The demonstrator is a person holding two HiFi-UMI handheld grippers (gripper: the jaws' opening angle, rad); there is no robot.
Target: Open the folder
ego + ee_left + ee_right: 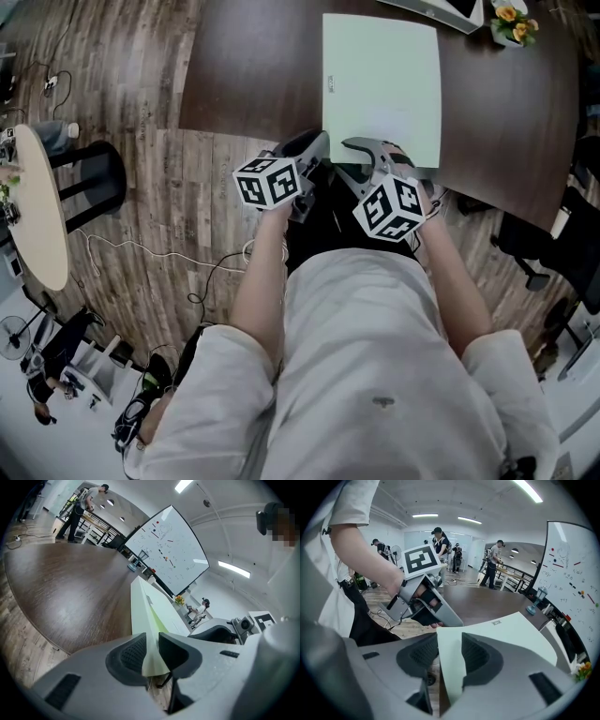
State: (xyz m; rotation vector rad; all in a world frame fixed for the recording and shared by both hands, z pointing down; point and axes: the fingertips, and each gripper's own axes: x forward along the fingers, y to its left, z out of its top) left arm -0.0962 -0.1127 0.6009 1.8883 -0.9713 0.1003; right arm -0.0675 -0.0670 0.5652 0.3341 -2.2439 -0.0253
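The folder [380, 84] lies flat on the table [244, 75], pale green, its short side run right up to the near edge, which is exactly why I can get at it: that lip leaves room for jaws above and below the sheet. Both tools sit side by side on that near side. My left gripper [151, 645] has its jaws drawn in narrow on the folder's near-left corner, pads on either face of the sheet, and looking along it I see a thin wedge of brighter green, so the leaves seem to be starting to part there. I read this hand as the anchor, keeping the bottom from sliding or lifting. My right gripper [450, 648], just beside it along the same near edge, has its jaws closed in on the sheet, which curls up between the pads; from here I take that to be the top cover. Nothing is swung open yet, the cover lies almost flat. The pinch near the corner gives leverage, but thin card can slip or crease
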